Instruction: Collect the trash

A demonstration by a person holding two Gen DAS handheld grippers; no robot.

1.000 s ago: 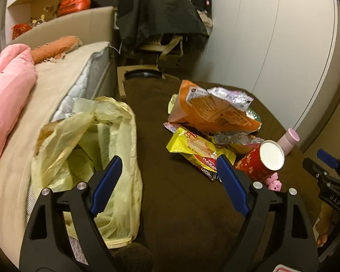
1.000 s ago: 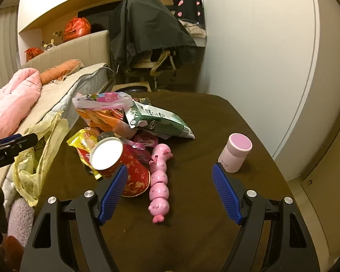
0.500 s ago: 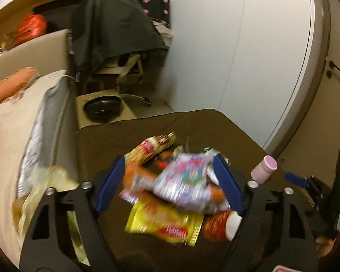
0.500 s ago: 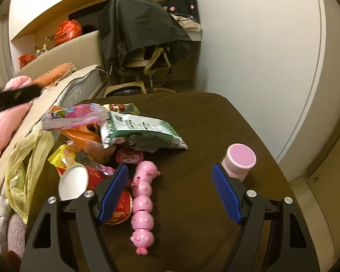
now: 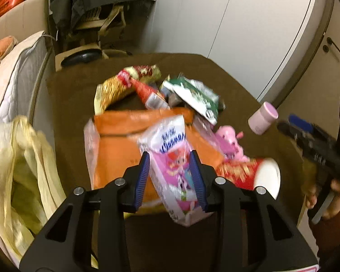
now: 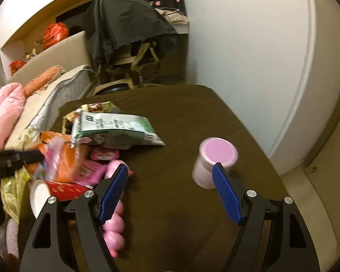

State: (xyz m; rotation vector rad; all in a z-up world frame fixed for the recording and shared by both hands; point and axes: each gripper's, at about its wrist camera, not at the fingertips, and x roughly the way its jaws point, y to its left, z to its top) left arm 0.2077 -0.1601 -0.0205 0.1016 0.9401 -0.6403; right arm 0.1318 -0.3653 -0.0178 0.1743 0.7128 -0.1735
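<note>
A heap of snack wrappers lies on the brown table [image 5: 74, 86]. My left gripper [image 5: 171, 176] is shut on a pink and white cartoon wrapper [image 5: 170, 154] that rests on a big orange bag [image 5: 120, 140]. Behind are a green and white bag [image 5: 197, 95] and a yellow wrapper [image 5: 115, 88]; a red paper cup [image 5: 249, 174] lies on its side to the right. A yellow plastic bag [image 5: 13, 170] hangs open at the table's left edge. My right gripper [image 6: 170, 195] is open and empty, above the table, between a pink toy [image 6: 115, 229] and a pink jar [image 6: 213, 161].
A bed with a mattress [image 5: 18, 68] and pink blanket [image 6: 2, 115] runs along the table's left side. A chair draped with a dark coat [image 6: 129, 27] stands behind the table. White wardrobe doors [image 6: 249, 45] are on the right.
My left gripper swung from the yellow bag over to the wrapper heap and closed on the pink and white wrapper. My right gripper moved forward toward the pink jar, still open.
</note>
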